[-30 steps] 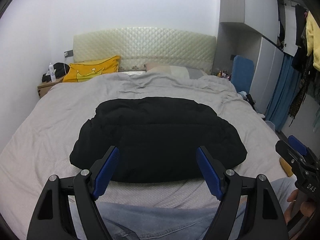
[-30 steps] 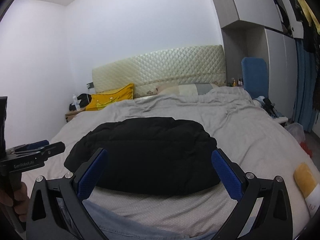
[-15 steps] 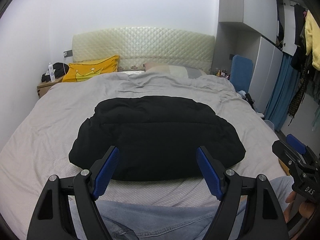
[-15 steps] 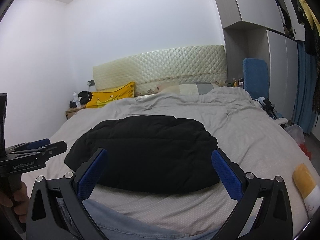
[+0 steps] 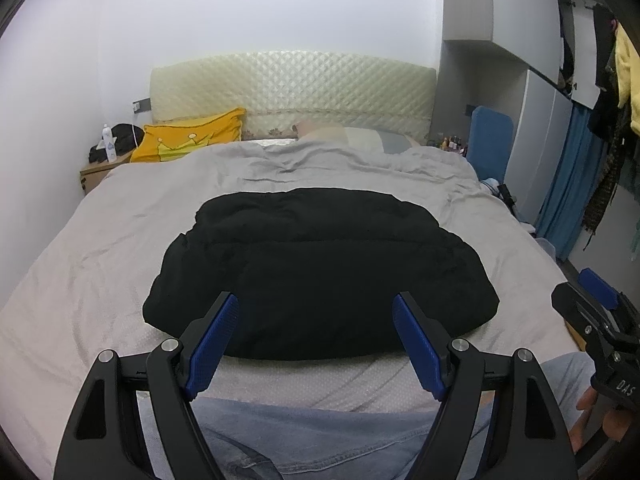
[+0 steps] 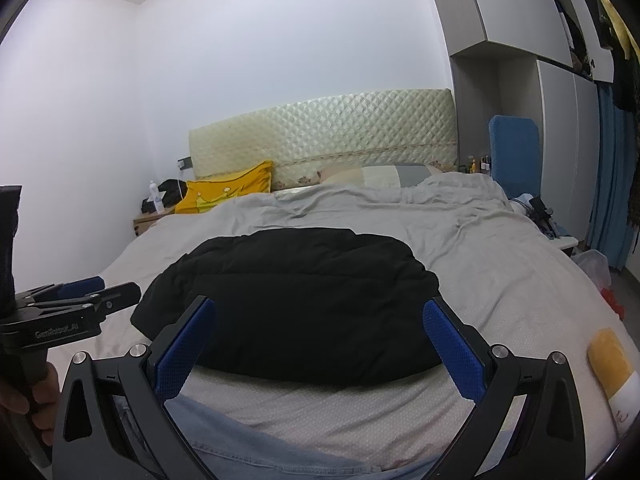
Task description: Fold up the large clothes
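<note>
Left tool (image 5: 316, 320), right tool (image 6: 318, 324) spread wide, empty, above black jacket (image 5: 320, 268).

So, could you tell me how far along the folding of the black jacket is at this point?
Done: the black puffer jacket lies on the bed as a compact, rounded bundle with no sleeves sticking out, so it looks folded. In hand: nothing; the left tool and right tool are both open, held back from the jacket's near edge. Left: perhaps a final tidy; no other unfolded garment shows on the bed.
</note>
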A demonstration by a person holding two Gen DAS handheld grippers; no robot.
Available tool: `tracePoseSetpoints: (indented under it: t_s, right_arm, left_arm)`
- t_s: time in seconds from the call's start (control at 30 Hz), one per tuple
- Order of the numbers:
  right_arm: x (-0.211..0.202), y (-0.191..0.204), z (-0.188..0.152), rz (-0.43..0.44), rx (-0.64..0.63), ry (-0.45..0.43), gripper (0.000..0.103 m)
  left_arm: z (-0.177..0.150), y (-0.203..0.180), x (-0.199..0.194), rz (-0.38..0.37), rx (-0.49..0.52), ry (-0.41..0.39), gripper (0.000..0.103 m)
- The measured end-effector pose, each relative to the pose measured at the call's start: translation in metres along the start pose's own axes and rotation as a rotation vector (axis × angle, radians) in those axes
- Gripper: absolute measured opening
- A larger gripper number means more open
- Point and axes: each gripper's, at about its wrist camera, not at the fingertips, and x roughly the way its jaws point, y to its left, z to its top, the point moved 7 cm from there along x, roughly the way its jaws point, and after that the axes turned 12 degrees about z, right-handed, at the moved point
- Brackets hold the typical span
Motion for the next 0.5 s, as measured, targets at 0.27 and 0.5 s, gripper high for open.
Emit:
tracePoseSetpoints:
  t_s: [0.27, 0.5]
  right_arm:
    - [0.0051, -0.0009, -0.0016, 0.013, 0.007, 0.010, 0.103]
    - [0.0088, 0.0030, -0.0039, 0.014, -0.003, 0.021, 0.103]
  left_arm:
    - [-0.0001, 0.0032, -0.0072, 0.008, -0.006, -0.015, 0.080]
    - [0.0038, 0.0100, -0.0102, 0.012, -0.021, -0.030, 0.080]
